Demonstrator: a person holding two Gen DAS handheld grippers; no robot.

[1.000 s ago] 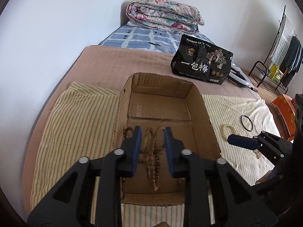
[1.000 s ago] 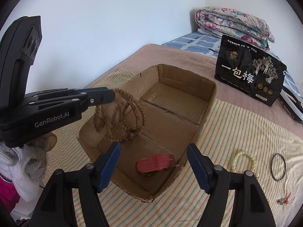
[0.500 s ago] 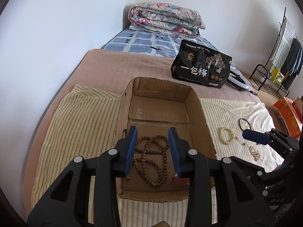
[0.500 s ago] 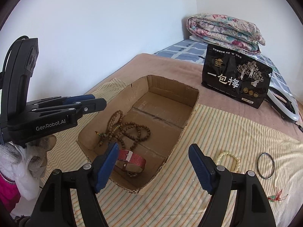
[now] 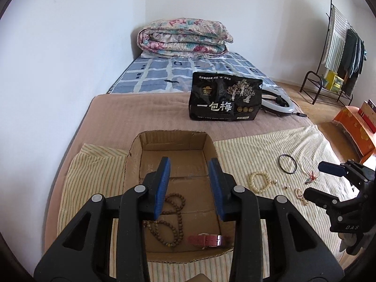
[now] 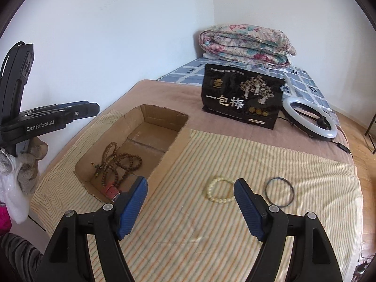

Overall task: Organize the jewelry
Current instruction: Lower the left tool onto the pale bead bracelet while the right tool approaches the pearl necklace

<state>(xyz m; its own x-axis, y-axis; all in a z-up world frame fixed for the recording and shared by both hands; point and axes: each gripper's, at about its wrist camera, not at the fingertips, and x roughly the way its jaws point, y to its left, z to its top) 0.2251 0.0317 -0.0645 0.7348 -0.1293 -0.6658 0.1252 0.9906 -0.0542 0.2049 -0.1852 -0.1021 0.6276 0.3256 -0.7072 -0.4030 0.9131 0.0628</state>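
Observation:
An open cardboard box (image 5: pixel 134 155) (image 6: pixel 181 138) lies on a striped cloth. In it are a brown wooden bead necklace (image 5: pixel 172 225) (image 6: pixel 117 162) and a red watch strap (image 5: pixel 204 239) (image 6: pixel 111 190). My left gripper (image 5: pixel 189 185) is open and empty above the box. My right gripper (image 6: pixel 190 202) is open and empty above the cloth, to the right of the box. On the cloth lie a cream bead bracelet (image 5: pixel 259 182) (image 6: pixel 219 190), a black ring bangle (image 5: pixel 287 163) (image 6: pixel 279 191), a small red charm (image 5: pixel 311 178) and a small bead piece (image 5: pixel 300 195).
A black snack bag (image 5: pixel 225 99) (image 6: pixel 242 98) stands behind the box on the brown blanket. A ring light (image 6: pixel 310 119) lies beside it. A folded floral quilt (image 5: pixel 185 37) is at the back. The wall is on the left. A clothes rack (image 5: pixel 338 47) stands at far right.
My left gripper let the bead necklace drop into the box, opened wider and pulled up and back. My right gripper moved right, from over the box to over the cloth.

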